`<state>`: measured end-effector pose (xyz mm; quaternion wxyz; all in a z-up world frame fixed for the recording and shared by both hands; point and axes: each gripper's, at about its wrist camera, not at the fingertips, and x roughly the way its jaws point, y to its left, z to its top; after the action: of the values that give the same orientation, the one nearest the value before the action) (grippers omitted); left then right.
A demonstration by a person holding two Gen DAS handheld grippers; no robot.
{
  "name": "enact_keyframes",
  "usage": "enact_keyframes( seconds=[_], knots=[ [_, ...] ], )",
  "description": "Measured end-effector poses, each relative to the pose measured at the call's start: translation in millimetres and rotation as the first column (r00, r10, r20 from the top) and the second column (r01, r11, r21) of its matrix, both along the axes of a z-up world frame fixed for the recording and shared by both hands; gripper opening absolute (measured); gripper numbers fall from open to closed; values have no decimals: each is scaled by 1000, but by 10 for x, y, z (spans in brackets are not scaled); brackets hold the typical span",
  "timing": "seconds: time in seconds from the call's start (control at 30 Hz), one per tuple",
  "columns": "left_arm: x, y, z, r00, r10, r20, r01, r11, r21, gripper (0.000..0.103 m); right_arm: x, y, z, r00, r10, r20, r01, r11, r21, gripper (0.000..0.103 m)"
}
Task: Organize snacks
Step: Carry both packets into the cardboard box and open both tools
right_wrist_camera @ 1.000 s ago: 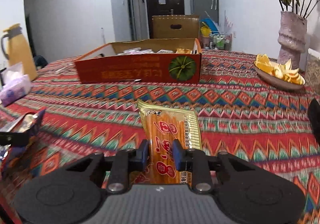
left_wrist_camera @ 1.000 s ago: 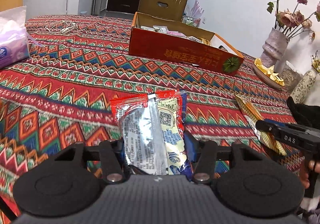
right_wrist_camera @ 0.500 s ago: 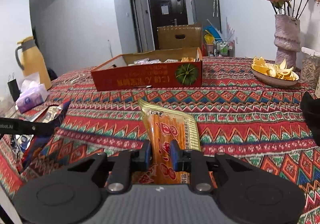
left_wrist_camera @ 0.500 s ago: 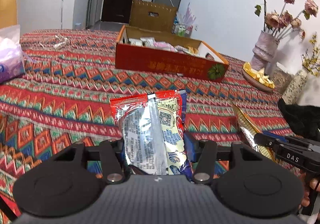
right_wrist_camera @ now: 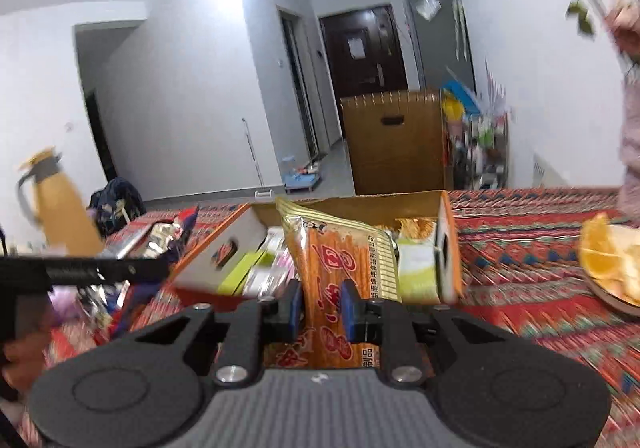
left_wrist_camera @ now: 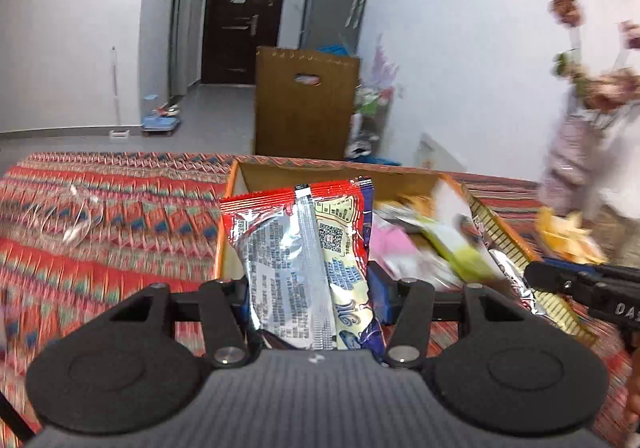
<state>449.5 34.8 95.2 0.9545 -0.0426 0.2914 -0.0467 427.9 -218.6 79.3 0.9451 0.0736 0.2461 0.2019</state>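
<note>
Your left claw (left_wrist_camera: 308, 284) grips the red-and-silver foil snack packet (left_wrist_camera: 304, 260), your right claw (right_wrist_camera: 322, 306) the orange-and-gold stick-snack pouch (right_wrist_camera: 336, 268). Both hang above the partly filled open cardboard box (right_wrist_camera: 448, 248); dropping them in remains.

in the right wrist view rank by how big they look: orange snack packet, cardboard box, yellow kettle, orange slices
1. cardboard box
2. orange snack packet, though it looks large partly from nearness, held in the right tool
3. yellow kettle
4. orange slices, cut off by the edge
</note>
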Motion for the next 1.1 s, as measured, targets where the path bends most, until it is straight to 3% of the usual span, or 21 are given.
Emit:
enact_keyframes(
  seconds=[0.07, 0.17, 0.23, 0.27, 0.4, 0.5, 0.6, 0.63, 0.73, 0.83, 1.1],
  knots=[
    [432, -12, -67, 1000, 24, -20, -24, 1000, 18, 53, 449, 79, -38, 998, -17, -53, 18, 1000, 0, 20],
    [908, -36, -211, 997, 37, -63, -35, 999, 33, 53, 1002, 256, -199, 991, -80, -111, 68, 991, -111, 18],
    [1130, -60, -325, 994, 45, -95, -40, 998, 58, 53, 1275, 373, -342, 980, -130, -150, 98, 974, -202, 8],
    [1212, -93, -396, 992, 52, -113, -42, 995, 86, 53, 1364, 422, -411, 975, -152, -161, 110, 963, -246, 8],
    [1333, -174, -637, 983, 53, -175, -31, 992, 123, 54, 1444, 530, -520, 975, -160, -155, 105, 945, -309, 8],
    [1315, -268, -720, 984, 55, -170, -25, 984, 174, 55, 1433, 558, -564, 974, -152, -167, 96, 948, -302, 8],
    [1343, -263, -755, 980, 54, -192, -26, 989, 146, 59, 1420, 550, -563, 972, -150, -180, 93, 952, -293, 8],
    [1325, -252, -743, 980, 47, -191, -20, 990, 137, 60, 1423, 546, -542, 971, -147, -186, 92, 957, -275, 12],
    [1239, -202, -627, 980, 36, -198, -18, 995, 94, 70, 1388, 446, -457, 971, -125, -203, 84, 976, -201, 38],
    [1111, -150, -416, 985, 41, -166, -27, 996, 86, 71, 1281, 444, -284, 979, -138, -151, 98, 964, -246, 40],
    [535, -102, 227, 998, 32, -45, -29, 998, 59, 82, 903, 217, 347, 987, -135, -84, 114, 968, -224, 49]
  ],
)
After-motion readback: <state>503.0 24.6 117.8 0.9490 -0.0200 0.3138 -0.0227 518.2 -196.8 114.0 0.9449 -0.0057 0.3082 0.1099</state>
